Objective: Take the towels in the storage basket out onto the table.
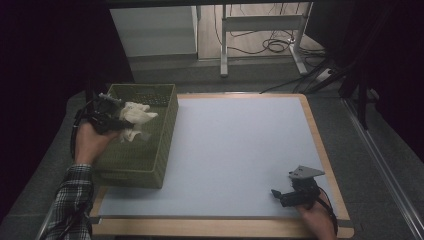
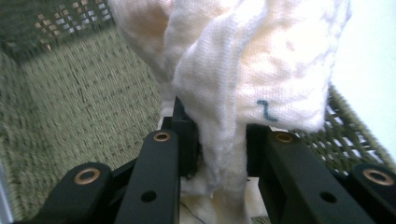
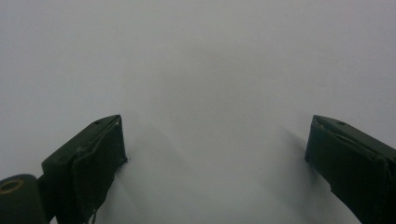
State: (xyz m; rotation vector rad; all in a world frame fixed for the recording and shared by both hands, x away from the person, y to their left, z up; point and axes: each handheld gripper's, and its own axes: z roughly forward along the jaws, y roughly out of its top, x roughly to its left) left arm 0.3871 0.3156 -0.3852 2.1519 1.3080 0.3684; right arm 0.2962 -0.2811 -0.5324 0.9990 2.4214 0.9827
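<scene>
High view. A crumpled white woven cloth (image 1: 135,118) is clamped in the left gripper (image 1: 119,123), which a hand (image 1: 91,142) in a plaid sleeve (image 1: 70,197) holds above the olive-green rectangular plastic mesh basket (image 1: 160,165). The cloth hangs over the basket's interior, toward its far end, clear of the basket floor. The basket stands at about 9 o'clock on the pale grey bench (image 1: 235,150) with its light wooden edge, its long side running from near to far. At about 5 o'clock on the bench, well apart from the basket, the right gripper (image 1: 280,196) rests low over the grey surface with a grey three-cornered plate on top, its tips pointing toward 9 o'clock.

Left gripper view. The two black jaws rise from the bottom edge and are closed on a bunched fold of the cloth (image 2: 243,70), which fills the gap between them and billows above toward 12 o'clock. A small blue mark shows on the cloth at about 3 o'clock of centre. The woven basket floor (image 2: 84,116) lies behind at 9 o'clock, and a mesh wall at 4 o'clock.

Right gripper view. The right gripper (image 3: 215,140) is released: its jaws stand wide apart, with bare grey bench surface (image 3: 201,60) between and beyond them.
</scene>
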